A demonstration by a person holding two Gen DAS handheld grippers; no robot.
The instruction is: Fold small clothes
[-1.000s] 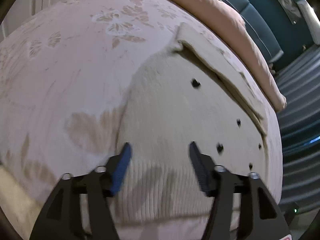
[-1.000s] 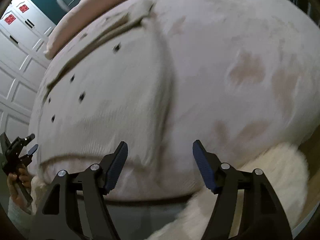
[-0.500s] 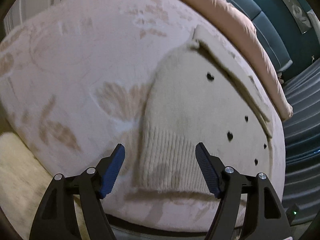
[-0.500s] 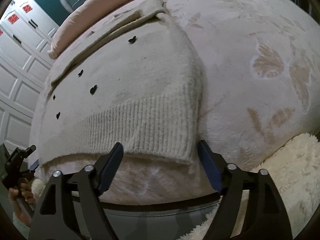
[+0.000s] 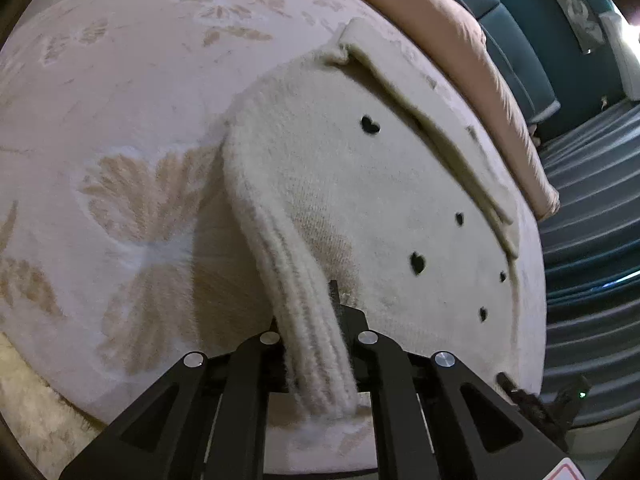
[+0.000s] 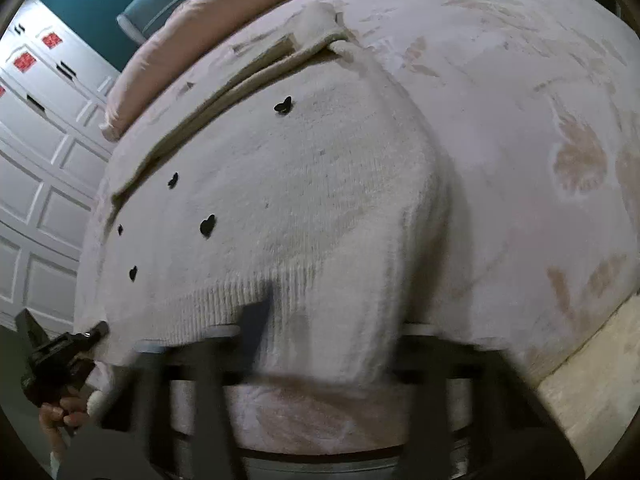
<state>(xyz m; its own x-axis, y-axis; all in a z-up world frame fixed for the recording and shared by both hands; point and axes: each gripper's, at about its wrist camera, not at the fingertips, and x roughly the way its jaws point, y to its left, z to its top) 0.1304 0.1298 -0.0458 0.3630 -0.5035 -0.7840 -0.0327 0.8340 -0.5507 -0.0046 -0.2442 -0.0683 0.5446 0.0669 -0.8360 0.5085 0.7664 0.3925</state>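
Note:
A cream knit sweater [image 5: 360, 200] with small black hearts lies flat on a pale flower-patterned blanket [image 5: 120, 100]. My left gripper [image 5: 316, 344] is shut on the ribbed hem at the sweater's near left corner, lifting it off the blanket. In the right wrist view the sweater [image 6: 300, 200] covers my right gripper [image 6: 320, 344]: its left finger shows as a dark blur against the hem and the knit drapes over the right one. The frame is blurred, so I cannot tell if it grips. The other hand-held gripper [image 6: 60, 356] shows at the lower left.
A pink duvet [image 5: 460, 40] lies along the far edge of the bed, with a teal headboard [image 5: 516, 32] behind it. A fluffy cream rug [image 6: 600, 380] lies below the bed's near edge. White panelled doors [image 6: 40, 160] stand to the side.
Both grippers were open before the hem. Now the left has shut on the hem's corner and lifted it; the right has pushed forward into the hem, which now drapes over it.

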